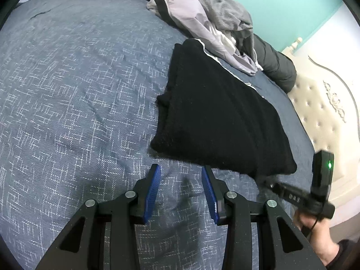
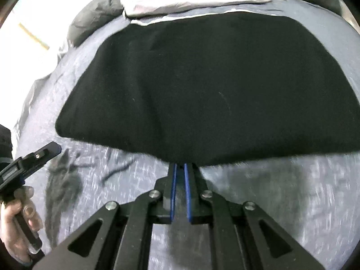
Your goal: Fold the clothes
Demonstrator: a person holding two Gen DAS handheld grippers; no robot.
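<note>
Blue bedspread (image 1: 67,90), folded black garment (image 2: 202,85), right gripper (image 2: 179,165) seemingly pinching its edge

Home bedroom: quilted bed (image 1: 78,78), tufted headboard (image 1: 319,112), heaped laundry (image 1: 202,15).

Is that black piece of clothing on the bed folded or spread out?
Folded. The black garment lies as a compact flat block with a layered edge on the blue bedspread.
</note>
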